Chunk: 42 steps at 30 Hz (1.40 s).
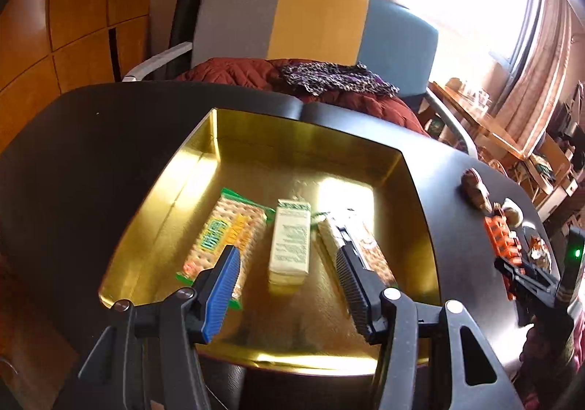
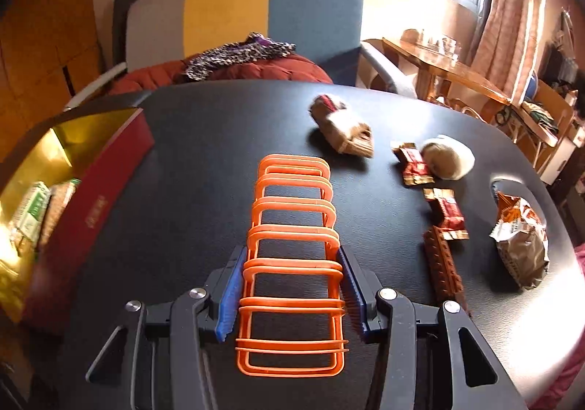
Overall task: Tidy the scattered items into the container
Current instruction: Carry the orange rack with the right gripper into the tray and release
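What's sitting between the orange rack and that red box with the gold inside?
Nothing: in the right wrist view, only bare black table lies between the orange rack, held in the right claw, and the box.

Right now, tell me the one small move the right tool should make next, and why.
Probably lift the orange rack off the black table and carry it left toward the gold-lined box. The right tool looks closed on the rack's sides, so the grasp seems made. The left tool hangs open above the box, so it may need to clear out first.
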Available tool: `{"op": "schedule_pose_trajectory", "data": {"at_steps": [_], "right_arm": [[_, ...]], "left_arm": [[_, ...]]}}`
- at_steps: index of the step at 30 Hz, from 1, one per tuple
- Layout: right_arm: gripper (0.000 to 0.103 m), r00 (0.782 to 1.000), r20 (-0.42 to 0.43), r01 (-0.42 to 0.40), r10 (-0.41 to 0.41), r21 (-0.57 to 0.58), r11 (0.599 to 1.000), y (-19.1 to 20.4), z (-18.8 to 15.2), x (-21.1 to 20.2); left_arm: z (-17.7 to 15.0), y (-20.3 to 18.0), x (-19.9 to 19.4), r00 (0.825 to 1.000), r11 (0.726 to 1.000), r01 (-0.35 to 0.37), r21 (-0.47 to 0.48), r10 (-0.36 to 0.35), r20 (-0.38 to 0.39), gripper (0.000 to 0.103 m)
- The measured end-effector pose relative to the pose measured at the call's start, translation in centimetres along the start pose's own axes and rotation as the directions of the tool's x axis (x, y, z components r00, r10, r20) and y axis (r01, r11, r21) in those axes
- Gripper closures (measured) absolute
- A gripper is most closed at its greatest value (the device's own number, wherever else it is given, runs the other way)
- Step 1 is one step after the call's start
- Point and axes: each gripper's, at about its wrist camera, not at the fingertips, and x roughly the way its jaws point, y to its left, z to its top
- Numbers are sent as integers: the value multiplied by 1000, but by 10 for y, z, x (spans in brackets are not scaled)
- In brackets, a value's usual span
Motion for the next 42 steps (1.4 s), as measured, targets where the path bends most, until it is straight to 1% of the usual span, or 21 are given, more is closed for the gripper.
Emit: {"op": "schedule_pose_trajectory", "data": {"at_steps": [4, 6, 11, 15, 18, 21, 30, 33, 42], "right_arm": [[54, 998, 28, -55, 56, -42, 998, 32, 14, -12], [54, 995, 42, -87, 90, -69, 994, 51, 22, -18], [54, 980, 69, -175, 187, -151, 973, 108, 45, -29], [54, 966, 78, -224, 246, -219, 950, 154, 58, -32], [54, 955, 70, -263, 288, -243, 934, 182, 62, -32], [54, 947, 43, -298, 319, -251, 921, 202, 63, -26], [53, 941, -97, -337, 323, -241, 910, 233, 58, 14], [53, 941, -116, -337, 318, -240, 910, 236, 56, 21], [53, 938, -119, -345, 325, -237, 908, 233, 57, 23]], "left_arm": [[-11, -5, -2, 1000, 1000, 0, 16, 0, -8, 47], [-14, -2, -2, 1000, 1000, 3, 8, -3, -15, 47], [-20, 10, -7, 1000, 1000, -16, -19, 16, -11, 47], [-21, 22, -12, 999, 999, -40, -37, 40, 7, 47], [-22, 32, -16, 998, 997, -52, -55, 53, 17, 47], [-22, 42, -16, 998, 995, -57, -80, 59, 19, 47], [-23, 58, -14, 999, 991, -44, -123, 47, 15, 47], [-23, 59, -14, 999, 991, -42, -127, 45, 16, 47], [-23, 50, -14, 999, 994, -40, -106, 42, 14, 47]]}}
